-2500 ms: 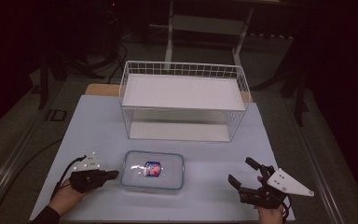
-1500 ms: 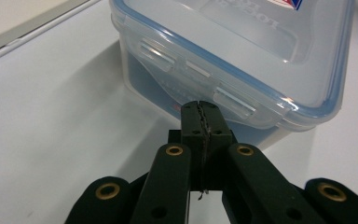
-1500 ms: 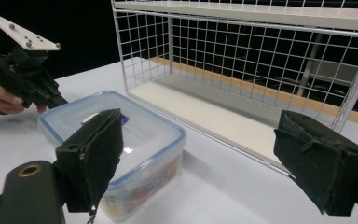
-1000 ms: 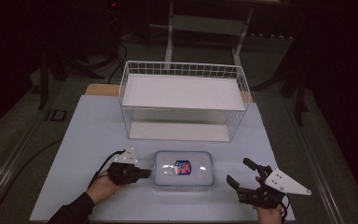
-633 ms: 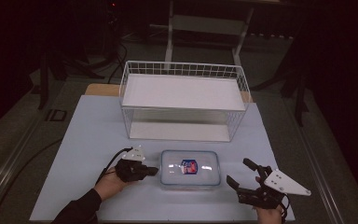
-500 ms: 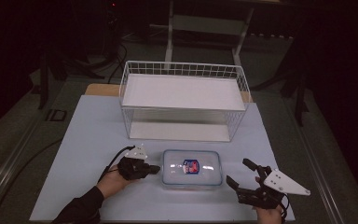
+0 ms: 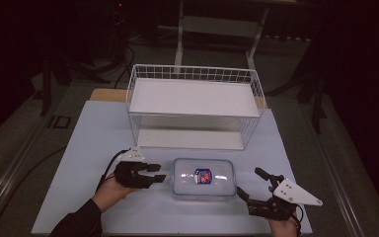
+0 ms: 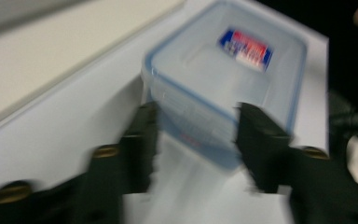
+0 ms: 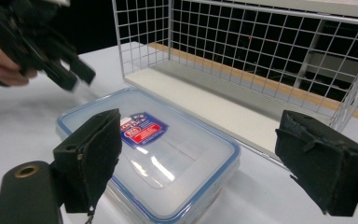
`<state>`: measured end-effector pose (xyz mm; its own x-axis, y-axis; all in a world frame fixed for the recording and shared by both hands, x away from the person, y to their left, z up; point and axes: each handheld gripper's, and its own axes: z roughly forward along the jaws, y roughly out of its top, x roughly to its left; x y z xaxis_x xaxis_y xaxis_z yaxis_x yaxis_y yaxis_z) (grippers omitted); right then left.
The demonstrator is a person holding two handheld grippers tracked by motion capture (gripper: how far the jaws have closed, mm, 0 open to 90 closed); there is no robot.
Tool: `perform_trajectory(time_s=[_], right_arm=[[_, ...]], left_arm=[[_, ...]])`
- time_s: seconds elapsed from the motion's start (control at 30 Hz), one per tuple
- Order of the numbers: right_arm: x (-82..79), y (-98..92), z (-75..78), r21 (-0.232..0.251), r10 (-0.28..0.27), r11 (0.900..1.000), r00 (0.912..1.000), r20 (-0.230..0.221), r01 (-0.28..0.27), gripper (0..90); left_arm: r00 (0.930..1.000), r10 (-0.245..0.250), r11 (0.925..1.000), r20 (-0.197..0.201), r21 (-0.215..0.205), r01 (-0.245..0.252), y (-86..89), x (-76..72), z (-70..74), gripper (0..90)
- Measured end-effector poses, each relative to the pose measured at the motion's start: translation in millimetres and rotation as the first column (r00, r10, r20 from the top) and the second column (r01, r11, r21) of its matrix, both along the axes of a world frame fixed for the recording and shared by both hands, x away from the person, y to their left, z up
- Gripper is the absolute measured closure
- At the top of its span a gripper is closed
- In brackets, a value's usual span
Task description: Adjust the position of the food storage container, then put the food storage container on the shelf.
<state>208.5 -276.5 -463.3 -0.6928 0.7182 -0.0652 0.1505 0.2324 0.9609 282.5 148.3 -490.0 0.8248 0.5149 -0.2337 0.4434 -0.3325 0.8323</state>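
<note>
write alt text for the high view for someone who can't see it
A clear lidded container lies flat on a pale table between two hand-held grippers, the left gripper open beside its left end and the right gripper open at its right corner. A white wire basket stands behind.

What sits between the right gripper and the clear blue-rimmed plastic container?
Nothing visible. The right gripper, jaws open, faces the clear blue-rimmed plastic container across bare white table. The left gripper is on the container's opposite side.
</note>
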Motion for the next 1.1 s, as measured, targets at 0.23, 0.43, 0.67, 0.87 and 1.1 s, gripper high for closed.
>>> perform_trajectory(time_s=[0.23, 0.43, 0.67, 0.87, 1.1], right_arm=[[5.2, 2.0, 1.9, -0.003, 0.027, 1.000, 0.9995, -0.016, -0.027, 10.7], [6.1, 6.5, 7.7, -0.057, 0.015, 0.998, 0.9996, 0.026, -0.013, 10.2], [16.3, 6.7, 18.5, -0.033, 0.042, 0.999, 0.9991, -0.004, -0.042, 14.4], [22.2, 3.0, 16.1, 0.001, 0.025, 1.000, 0.9980, -0.058, -0.025, 13.9], [34.4, 4.4, 13.8, 0.024, 0.000, 1.000, 0.9835, -0.181, 0.004, 10.5]], left_arm=[[0.9994, 0.020, 0.9981, 0.027, -0.059, -0.019, -10.7, -11.3, 29.2, 4.1], [0.9983, 0.053, 0.9952, 0.023, -0.084, -0.051, -23.4, -13.7, 41.4, 2.3], [0.9948, 0.074, 0.9924, -0.070, -0.093, -0.080, -31.1, -2.2, 45.9, 2.4], [0.9784, 0.098, 0.9852, -0.182, -0.121, -0.121, -31.2, 10.2, 29.5, 3.1], [0.9328, 0.104, 0.9752, -0.345, -0.149, -0.164, -34.0, 24.2, 9.3, 2.7]])
